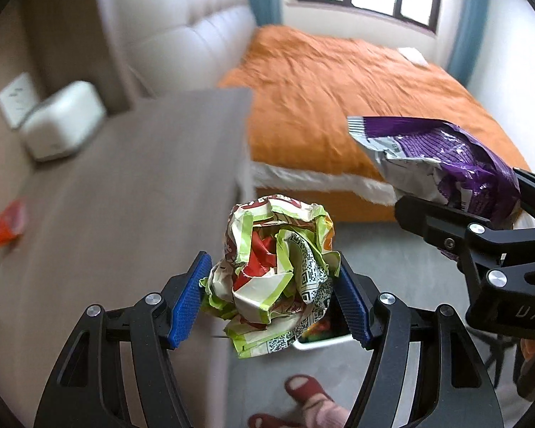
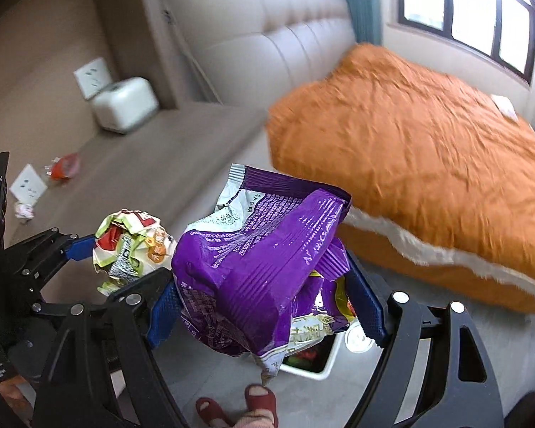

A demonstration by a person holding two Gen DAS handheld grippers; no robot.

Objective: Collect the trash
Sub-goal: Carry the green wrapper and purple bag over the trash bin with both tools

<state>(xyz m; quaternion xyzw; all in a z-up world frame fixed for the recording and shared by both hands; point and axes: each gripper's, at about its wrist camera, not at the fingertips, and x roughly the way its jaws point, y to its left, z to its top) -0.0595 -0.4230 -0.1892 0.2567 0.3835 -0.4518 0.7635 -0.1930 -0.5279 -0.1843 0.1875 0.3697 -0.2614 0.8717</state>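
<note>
My left gripper point(image 1: 271, 296) is shut on a crumpled green, white and red wrapper point(image 1: 278, 267), its blue pads point(image 1: 189, 303) pressing both sides. The same wrapper point(image 2: 132, 246) shows at left in the right wrist view. My right gripper point(image 2: 267, 306) is shut on a purple snack bag point(image 2: 260, 260), which also appears at the right in the left wrist view as the purple snack bag point(image 1: 446, 157). Both bundles hang above a white trash bin point(image 2: 317, 363), seen below the wrapper as the bin point(image 1: 321, 339) and mostly hidden by the trash.
A grey-brown bedside surface point(image 1: 125, 185) lies at left, bearing a white box point(image 1: 64, 121), an orange scrap point(image 1: 10, 221) and small litter point(image 2: 25, 210). An orange-covered bed point(image 1: 356, 107) fills the right. A person's feet in red slippers point(image 2: 239, 406) stand on the grey floor by the bin.
</note>
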